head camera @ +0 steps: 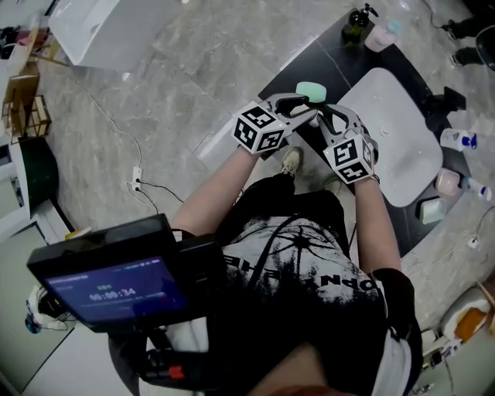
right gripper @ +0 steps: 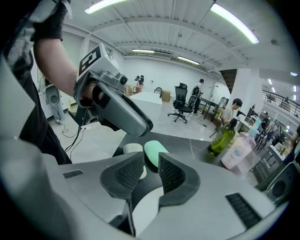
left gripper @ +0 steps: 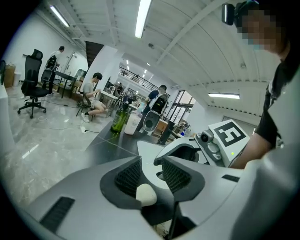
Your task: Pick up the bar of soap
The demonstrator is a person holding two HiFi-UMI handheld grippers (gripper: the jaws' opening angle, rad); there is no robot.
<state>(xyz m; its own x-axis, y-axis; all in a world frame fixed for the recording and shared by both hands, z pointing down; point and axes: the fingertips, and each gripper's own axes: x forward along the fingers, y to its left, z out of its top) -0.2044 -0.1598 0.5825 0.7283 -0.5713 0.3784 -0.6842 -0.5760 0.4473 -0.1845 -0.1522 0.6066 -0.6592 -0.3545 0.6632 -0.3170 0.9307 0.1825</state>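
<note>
A mint-green bar of soap (head camera: 311, 91) lies on the dark counter (head camera: 309, 58), just past the tips of both grippers. In the right gripper view the green bar (right gripper: 154, 152) rests beside a cream-white bar (right gripper: 132, 149), both on the counter beyond the jaws. My right gripper (right gripper: 151, 161) is open with a narrow gap and nothing between its pads. My left gripper (left gripper: 152, 164) is open too. The cream bar (left gripper: 146, 193) shows low beneath its jaws, not pinched. In the head view the left gripper (head camera: 308, 104) and right gripper (head camera: 326, 117) nearly meet above the counter.
A white sink basin (head camera: 394, 131) lies right of the grippers. A green bottle (head camera: 356, 23) and a pale pink bottle (head camera: 380, 35) stand at the counter's far end. More bottles (head camera: 456, 139) sit past the basin. People and office chairs are far behind.
</note>
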